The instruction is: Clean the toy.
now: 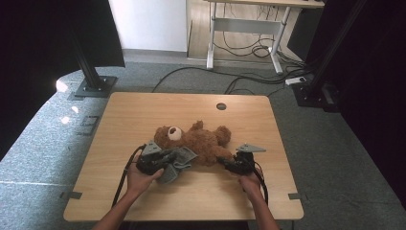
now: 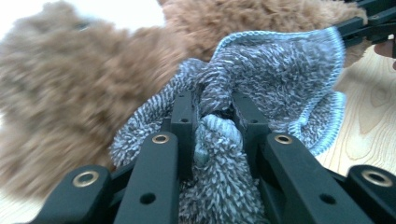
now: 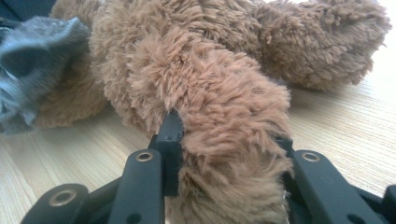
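Observation:
A brown teddy bear [image 1: 201, 140] lies on its back at the middle of the wooden table [image 1: 139, 112], head toward the left. A grey-blue terry cloth [image 1: 179, 162] is draped at its near left side. My left gripper [image 1: 163, 160] is shut on a bunched fold of that cloth [image 2: 280, 65], right against the bear's fur [image 2: 70, 107]. My right gripper [image 1: 229, 163] is at the bear's near right side. In the right gripper view its jaws hold a furry limb [image 3: 224, 102], which fills the gap of the right gripper [image 3: 229, 135]. The cloth [image 3: 32, 56] hangs at the left there.
A round cable hole [image 1: 220, 106] sits near the table's far edge. Bare wood surrounds the bear on all sides. Beyond the table are a black stand base [image 1: 95, 87], floor cables [image 1: 249, 81] and a white-legged desk [image 1: 249, 24].

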Action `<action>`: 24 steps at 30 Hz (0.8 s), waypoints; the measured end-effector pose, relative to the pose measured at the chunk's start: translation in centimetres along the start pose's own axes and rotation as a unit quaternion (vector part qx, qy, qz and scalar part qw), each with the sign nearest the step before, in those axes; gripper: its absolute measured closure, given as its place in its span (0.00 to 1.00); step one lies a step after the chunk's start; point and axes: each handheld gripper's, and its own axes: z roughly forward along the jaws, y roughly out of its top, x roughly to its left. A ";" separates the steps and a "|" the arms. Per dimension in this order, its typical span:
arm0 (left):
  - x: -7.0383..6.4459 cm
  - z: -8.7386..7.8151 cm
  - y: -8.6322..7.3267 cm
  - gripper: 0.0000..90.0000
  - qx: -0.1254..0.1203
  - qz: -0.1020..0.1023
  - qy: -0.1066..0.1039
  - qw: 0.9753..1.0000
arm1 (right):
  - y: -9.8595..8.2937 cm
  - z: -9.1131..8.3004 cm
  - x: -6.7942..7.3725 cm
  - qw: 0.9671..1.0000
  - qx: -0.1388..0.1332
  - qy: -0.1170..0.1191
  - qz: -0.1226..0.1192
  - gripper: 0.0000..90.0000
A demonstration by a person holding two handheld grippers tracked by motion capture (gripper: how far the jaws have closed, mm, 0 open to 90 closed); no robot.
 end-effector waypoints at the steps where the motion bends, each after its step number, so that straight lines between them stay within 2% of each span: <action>1: 0.2 -0.3 -0.1 0.81 -0.002 -0.003 0.002 1.000 | 0.0 0.0 0.0 1.000 0.000 0.000 0.000 0.68; 9: 2.6 -3.9 -0.5 0.81 -0.030 -0.023 0.036 0.999 | 0.0 0.0 -0.2 1.000 0.000 0.002 0.003 0.69; 10: 3.2 -4.5 -0.4 0.81 -0.043 -0.036 0.030 0.998 | -0.1 0.0 -0.3 1.000 -0.001 0.005 0.005 0.69; 11: 3.2 -4.5 -0.4 0.81 -0.043 -0.036 0.030 0.998 | -0.1 0.0 -0.2 1.000 -0.002 0.005 0.004 0.69; 14: 2.8 -4.6 0.3 0.81 -0.058 -0.040 -0.001 0.998 | -0.1 0.0 -0.2 1.000 -0.003 0.006 0.004 0.69; 16: 1.8 -4.1 1.1 0.81 -0.061 -0.031 -0.015 0.998 | -0.1 0.0 -0.2 1.000 -0.004 0.007 0.004 0.69; 17: 0.9 -3.3 2.0 0.81 -0.060 -0.022 -0.029 0.998 | -0.1 0.0 -0.2 1.000 -0.006 0.008 0.000 0.69; 18: 0.9 -3.3 2.0 0.81 -0.060 -0.022 -0.029 0.998 | -0.1 0.0 -0.2 1.000 -0.006 0.008 0.000 0.69; 21: 0.0 -1.9 3.4 0.81 -0.058 -0.018 -0.048 0.997 | -0.2 -0.1 0.0 1.000 -0.005 0.009 -0.005 0.69; 23: -0.7 -0.4 4.7 0.80 -0.058 -0.030 -0.069 0.995 | -0.3 -0.1 0.2 1.000 -0.005 0.012 -0.013 0.69; 24: -0.7 -0.4 4.7 0.80 -0.058 -0.030 -0.069 0.995 | -0.3 -0.1 0.2 1.000 -0.005 0.012 -0.013 0.69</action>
